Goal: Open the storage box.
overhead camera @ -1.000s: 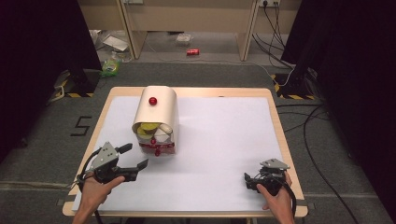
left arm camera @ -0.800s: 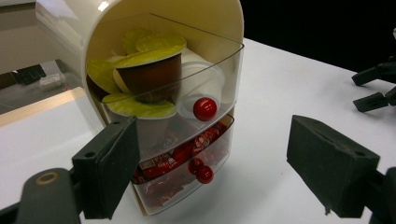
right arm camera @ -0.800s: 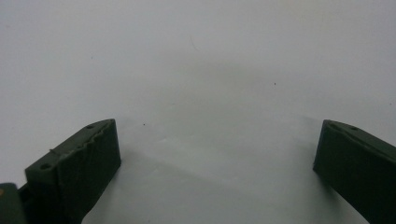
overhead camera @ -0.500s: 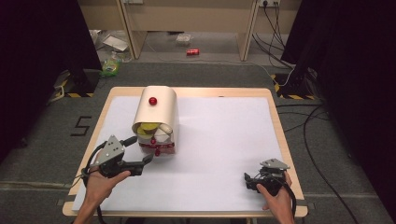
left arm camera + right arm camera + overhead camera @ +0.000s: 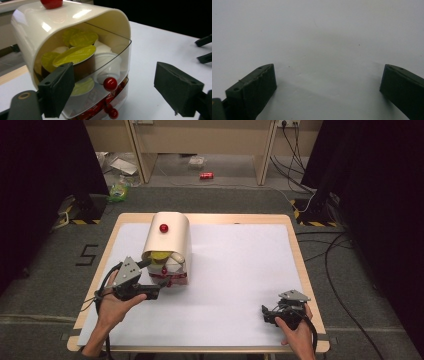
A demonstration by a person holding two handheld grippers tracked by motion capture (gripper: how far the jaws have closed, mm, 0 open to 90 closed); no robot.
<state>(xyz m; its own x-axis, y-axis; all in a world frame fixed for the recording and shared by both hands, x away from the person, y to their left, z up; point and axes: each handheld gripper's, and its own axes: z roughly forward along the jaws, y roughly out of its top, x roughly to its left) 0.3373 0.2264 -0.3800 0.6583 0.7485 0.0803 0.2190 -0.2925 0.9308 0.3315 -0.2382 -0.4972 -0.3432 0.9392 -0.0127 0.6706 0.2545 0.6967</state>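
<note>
A cream arch-shaped box (image 5: pixel 167 237) with a red knob on top (image 5: pixel 163 227) stands at the table's left middle. In the left gripper view its clear upper drawer (image 5: pixel 110 62) holds green-lidded pods (image 5: pixel 75 53) and white cups, with a red knob (image 5: pixel 110 84) on its front. A lower drawer with red contents has its own red knob (image 5: pixel 113 113). My left gripper (image 5: pixel 157 289) is open just in front of the drawers, its jaws having just widened slightly; the pads (image 5: pixel 60 90) press on nothing. My right gripper (image 5: pixel 266 312) rests open at the front right, over bare white sheet (image 5: pixel 327 50).
A white sheet (image 5: pixel 240 270) covers the wooden table. On the floor beyond lie a red can (image 5: pixel 206 175), a green bag (image 5: pixel 118 191) and cables (image 5: pixel 345 250) to the right. Dark curtains flank both sides.
My left gripper has moved away from the front edge, up to the box's drawer front. The right gripper has stayed where it was.
</note>
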